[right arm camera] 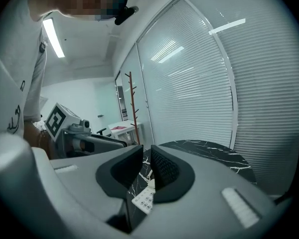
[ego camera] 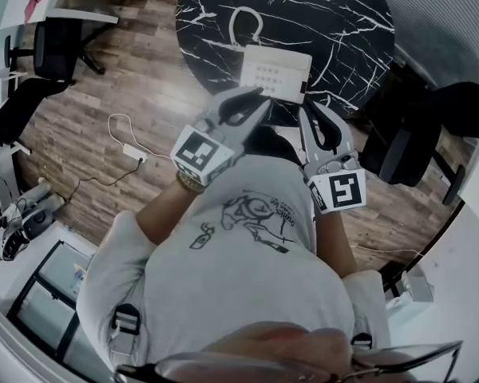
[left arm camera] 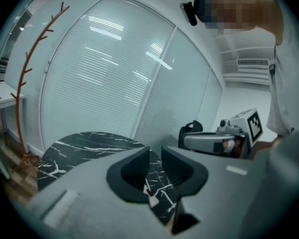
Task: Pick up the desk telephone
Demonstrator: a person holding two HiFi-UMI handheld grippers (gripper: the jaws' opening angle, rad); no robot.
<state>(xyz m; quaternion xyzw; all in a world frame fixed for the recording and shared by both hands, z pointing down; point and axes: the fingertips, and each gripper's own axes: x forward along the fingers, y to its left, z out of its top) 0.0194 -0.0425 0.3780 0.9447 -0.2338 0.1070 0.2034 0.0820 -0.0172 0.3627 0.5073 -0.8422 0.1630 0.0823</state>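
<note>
The white desk telephone (ego camera: pixel 275 72) lies on a round black marble table (ego camera: pixel 343 22), with its coiled cord (ego camera: pixel 246 24) looping away behind it. My left gripper (ego camera: pixel 254 100) hovers just short of the phone's near left corner. Its jaws stand slightly apart with nothing between them (left arm camera: pixel 155 153). My right gripper (ego camera: pixel 314 112) hangs close to the phone's near right corner. It too shows a narrow gap and holds nothing (right arm camera: pixel 147 156). The phone's keypad (right arm camera: pixel 144 199) shows below the right jaws.
A black office chair (ego camera: pixel 56 46) stands at far left and another (ego camera: pixel 415 134) at the right of the table. A white power strip (ego camera: pixel 134 152) with cables lies on the wood floor. A red coat stand (left arm camera: pixel 25 83) stands by the blinds.
</note>
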